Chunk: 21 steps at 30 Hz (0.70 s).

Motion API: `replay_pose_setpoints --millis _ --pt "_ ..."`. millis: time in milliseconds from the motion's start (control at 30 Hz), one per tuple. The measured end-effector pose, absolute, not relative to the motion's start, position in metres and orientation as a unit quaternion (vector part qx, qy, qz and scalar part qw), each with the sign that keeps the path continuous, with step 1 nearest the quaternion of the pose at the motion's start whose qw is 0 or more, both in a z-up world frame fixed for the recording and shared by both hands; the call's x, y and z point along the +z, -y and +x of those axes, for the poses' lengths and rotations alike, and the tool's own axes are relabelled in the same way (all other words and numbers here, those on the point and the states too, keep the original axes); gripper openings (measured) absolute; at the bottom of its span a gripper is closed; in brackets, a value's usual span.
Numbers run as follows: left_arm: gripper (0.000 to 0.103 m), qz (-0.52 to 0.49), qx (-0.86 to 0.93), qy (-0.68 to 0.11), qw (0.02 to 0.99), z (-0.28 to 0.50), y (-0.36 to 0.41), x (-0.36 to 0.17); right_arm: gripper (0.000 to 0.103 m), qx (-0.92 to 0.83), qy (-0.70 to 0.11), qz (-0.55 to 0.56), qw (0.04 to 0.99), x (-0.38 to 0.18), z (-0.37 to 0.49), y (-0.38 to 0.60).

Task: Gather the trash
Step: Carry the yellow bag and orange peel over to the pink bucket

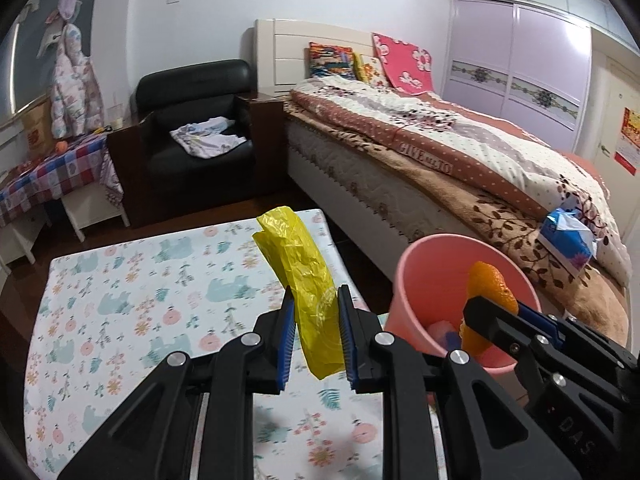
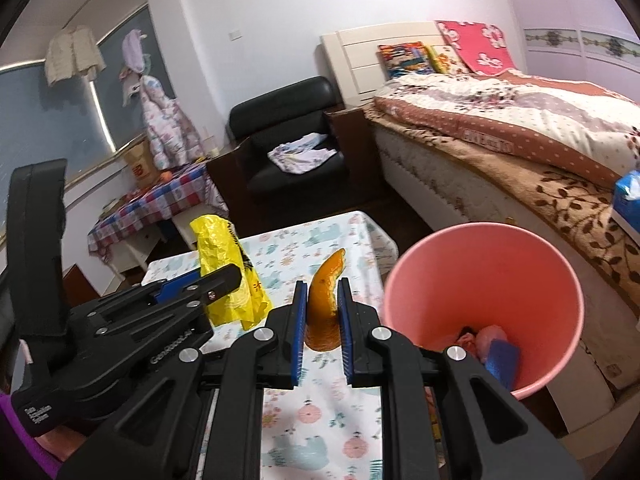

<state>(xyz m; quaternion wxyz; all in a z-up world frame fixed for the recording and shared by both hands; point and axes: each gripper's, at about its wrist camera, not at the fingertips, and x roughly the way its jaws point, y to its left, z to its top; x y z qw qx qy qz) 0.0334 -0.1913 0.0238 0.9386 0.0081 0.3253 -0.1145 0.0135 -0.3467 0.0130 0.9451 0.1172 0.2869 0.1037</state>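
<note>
Pink plastic bin (image 2: 480, 300) stands just beside the tabletop (image 1: 120, 300), between it and the bed (image 1: 440, 160), and it already holds some trash — a blue piece (image 2: 502, 362) and something pale pink (image 2: 490, 336) lie at the bottom. Two more pieces are lifted but not yet dropped. The left tool (image 1: 316, 332) pinches a yellow bag (image 1: 308, 280), crumpled, held up over the tabletop's edge. The right tool (image 2: 323, 316) pinches an orange peel (image 2: 324, 304); in the left view the peel sits over the bin's mouth, in the right view it looks just short of the rim, so I cannot tell which. What shows of the tabletop carries no other trash. By my reading the job is near its end — both pieces need releasing into the bin.
</note>
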Motion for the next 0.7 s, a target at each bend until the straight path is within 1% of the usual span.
replay_pose_setpoints --millis 700 --pt "0.02 0.032 -0.195 -0.329 0.923 0.049 0.268 0.014 0.015 0.019 -0.28 0.163 0.946 -0.002 0.011 0.416"
